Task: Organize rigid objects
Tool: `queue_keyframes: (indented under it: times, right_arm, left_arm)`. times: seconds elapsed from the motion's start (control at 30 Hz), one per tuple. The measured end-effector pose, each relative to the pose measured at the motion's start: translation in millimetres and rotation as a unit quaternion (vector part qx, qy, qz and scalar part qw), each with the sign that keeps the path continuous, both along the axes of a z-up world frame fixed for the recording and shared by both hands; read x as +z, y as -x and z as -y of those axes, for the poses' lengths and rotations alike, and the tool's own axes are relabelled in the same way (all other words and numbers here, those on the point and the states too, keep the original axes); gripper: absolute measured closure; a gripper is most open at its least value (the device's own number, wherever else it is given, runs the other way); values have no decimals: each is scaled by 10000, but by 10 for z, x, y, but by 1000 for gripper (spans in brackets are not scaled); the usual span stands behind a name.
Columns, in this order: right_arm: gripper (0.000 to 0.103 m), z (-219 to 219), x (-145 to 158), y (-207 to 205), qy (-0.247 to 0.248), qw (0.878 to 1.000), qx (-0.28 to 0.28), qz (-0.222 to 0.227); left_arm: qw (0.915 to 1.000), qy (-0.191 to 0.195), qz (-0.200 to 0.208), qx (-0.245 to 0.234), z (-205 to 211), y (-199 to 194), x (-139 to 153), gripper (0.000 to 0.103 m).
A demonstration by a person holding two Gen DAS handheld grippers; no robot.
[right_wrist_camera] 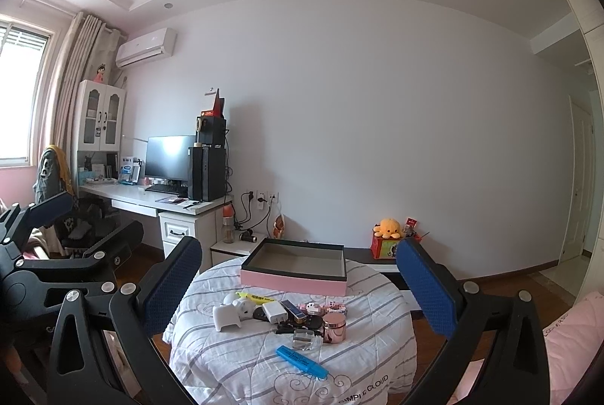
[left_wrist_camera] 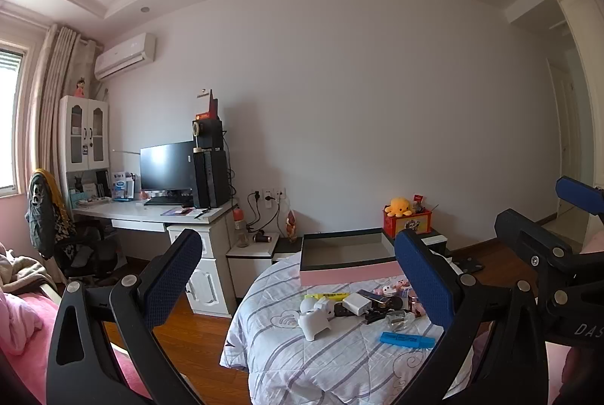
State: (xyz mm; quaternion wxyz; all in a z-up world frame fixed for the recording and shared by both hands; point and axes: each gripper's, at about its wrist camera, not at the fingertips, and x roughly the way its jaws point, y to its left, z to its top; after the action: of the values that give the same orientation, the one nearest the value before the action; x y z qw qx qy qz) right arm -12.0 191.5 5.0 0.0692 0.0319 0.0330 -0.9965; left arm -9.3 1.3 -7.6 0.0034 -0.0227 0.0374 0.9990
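Observation:
A round table with a striped cloth (right_wrist_camera: 241,363) holds an empty pink box (right_wrist_camera: 294,278) at its far side. In front of it lie small objects: a blue highlighter (right_wrist_camera: 302,361), a yellow highlighter (right_wrist_camera: 256,298), a white figurine (right_wrist_camera: 226,317), a white charger (right_wrist_camera: 275,311), a pink jar (right_wrist_camera: 334,327) and a clear glass bottle (right_wrist_camera: 306,339). My right gripper (right_wrist_camera: 298,284) is open and empty, held back from the table. My left gripper (left_wrist_camera: 302,276) is open and empty, to the table's left. The box (left_wrist_camera: 349,263) and blue highlighter (left_wrist_camera: 406,340) also show in the left wrist view.
A white desk (right_wrist_camera: 151,201) with monitor and computer tower stands at the left wall. A low black-and-white cabinet (right_wrist_camera: 372,263) behind the table carries a red box with a yellow plush octopus (right_wrist_camera: 389,228). A pink bed (left_wrist_camera: 26,325) lies left. Wooden floor surrounds the table.

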Motion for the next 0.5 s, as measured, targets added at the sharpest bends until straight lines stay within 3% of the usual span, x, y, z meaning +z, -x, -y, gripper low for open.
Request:
queue_keyframes:
  times: [0.5]
  right_arm:
    - [0,22,28,-71,1,9999,-41,-149]
  left_arm:
    - [9998,29,-203,24,-54,-54,-1,0]
